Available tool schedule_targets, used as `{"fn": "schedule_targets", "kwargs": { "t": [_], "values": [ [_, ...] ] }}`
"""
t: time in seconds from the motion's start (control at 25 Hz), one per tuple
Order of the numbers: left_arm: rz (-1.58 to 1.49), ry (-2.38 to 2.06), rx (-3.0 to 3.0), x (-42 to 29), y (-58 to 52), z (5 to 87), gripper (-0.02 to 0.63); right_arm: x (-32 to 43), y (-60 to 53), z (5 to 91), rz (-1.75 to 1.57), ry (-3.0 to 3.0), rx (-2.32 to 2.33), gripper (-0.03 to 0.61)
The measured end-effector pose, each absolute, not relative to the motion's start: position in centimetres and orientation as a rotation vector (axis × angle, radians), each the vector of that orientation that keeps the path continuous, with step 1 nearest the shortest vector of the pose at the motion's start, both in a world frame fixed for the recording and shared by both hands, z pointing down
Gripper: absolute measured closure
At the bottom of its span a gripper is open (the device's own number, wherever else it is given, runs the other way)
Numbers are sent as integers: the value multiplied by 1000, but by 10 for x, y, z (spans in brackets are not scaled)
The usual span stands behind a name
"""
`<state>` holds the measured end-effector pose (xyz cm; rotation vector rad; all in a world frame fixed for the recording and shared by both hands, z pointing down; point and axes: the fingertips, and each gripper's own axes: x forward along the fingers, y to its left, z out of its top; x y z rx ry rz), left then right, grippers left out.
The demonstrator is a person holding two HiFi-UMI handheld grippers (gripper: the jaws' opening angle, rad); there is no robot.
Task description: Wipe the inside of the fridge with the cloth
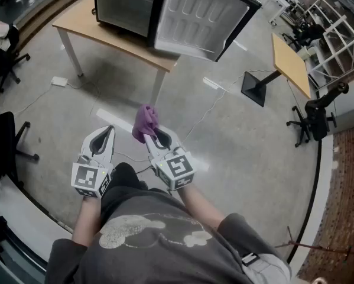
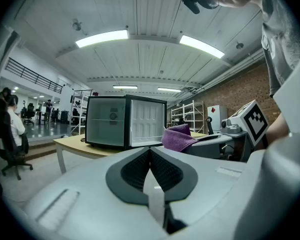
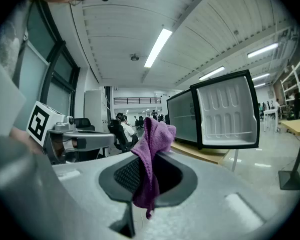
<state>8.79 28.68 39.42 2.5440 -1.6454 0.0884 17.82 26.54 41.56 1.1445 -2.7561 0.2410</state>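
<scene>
Right gripper view: jaws pinching cloth. Left gripper view: jaws pressed together, empty. Head view only: fridge, door open, on table, well apart.

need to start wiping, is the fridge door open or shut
Open. The fridge stands on the table with its door swung wide, ribbed white inner lining facing out, and the cavity exposed.

Head camera looks steeply down; both gripper cameras face the fridge.
</scene>
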Motion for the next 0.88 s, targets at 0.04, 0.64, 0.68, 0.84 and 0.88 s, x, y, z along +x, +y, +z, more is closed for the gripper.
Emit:
{"fn": "schedule_targets", "kwargs": {
  "t": [0.04, 0.64, 0.68, 0.84, 0.88],
  "values": [
    [90, -1640, 2545, 90, 287, 395, 597, 178, 267, 417, 244, -2757, 1138, 541],
    [97, -1639, 2540, 93, 291, 400, 595, 185, 279, 426, 250, -2779, 1117, 541],
    [99, -1649, 2532, 91, 290, 399, 597, 187, 277, 427, 265, -2784, 1128, 541],
    [108, -1691, 2508, 80, 286, 395, 597, 190, 265, 424, 298, -2828, 1156, 540],
    [107, -1703, 2504, 77, 284, 393, 595, 189, 262, 421, 300, -2858, 1156, 540]
  ]
}}
